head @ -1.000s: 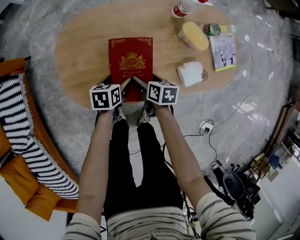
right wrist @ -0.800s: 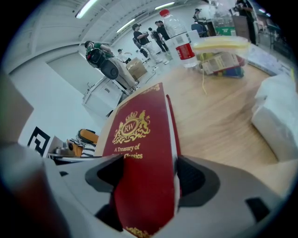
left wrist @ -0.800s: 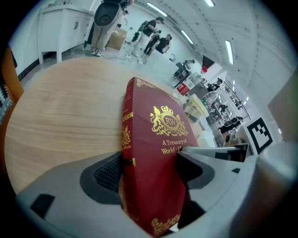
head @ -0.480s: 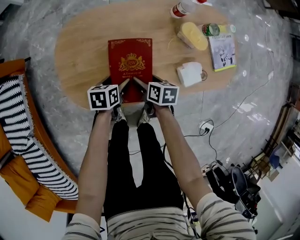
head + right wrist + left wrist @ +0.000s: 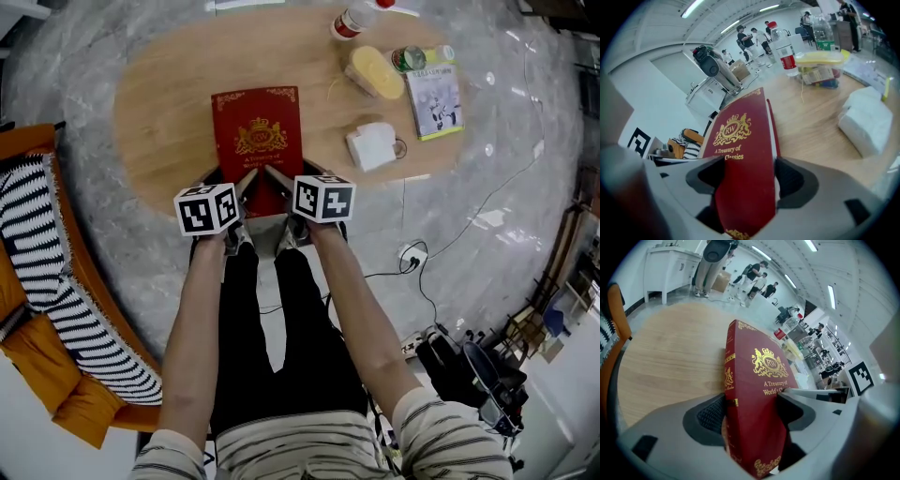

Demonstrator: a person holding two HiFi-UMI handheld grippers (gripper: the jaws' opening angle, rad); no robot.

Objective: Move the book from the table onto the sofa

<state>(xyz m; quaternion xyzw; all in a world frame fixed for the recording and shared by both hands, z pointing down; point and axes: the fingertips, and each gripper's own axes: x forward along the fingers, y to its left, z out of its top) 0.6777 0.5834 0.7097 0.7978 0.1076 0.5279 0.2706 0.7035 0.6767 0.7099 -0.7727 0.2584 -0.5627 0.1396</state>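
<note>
A red hardback book (image 5: pixel 258 136) with a gold crest lies lengthwise on the oval wooden table (image 5: pixel 159 103), its near end at the front edge. My left gripper (image 5: pixel 246 180) and right gripper (image 5: pixel 277 176) both clamp that near end, side by side. In the left gripper view the book (image 5: pixel 759 371) stands spine-up between the jaws of the left gripper (image 5: pixel 750 404). The right gripper view shows the cover (image 5: pixel 740 131) pinched by the right gripper (image 5: pixel 747 173). The orange sofa (image 5: pixel 37 375) with a striped blanket is at the left.
On the table's right part lie a white tissue pack (image 5: pixel 371 145), a yellow-lidded box (image 5: pixel 375 72), a red-labelled bottle (image 5: pixel 349 19), a green can (image 5: pixel 410 58) and a booklet (image 5: pixel 434 101). Cables (image 5: pixel 412 253) run over the floor at the right.
Both grippers have drawn back a little toward the person, and the book has come with them, closer to the table's front edge. The other table items have not moved.
</note>
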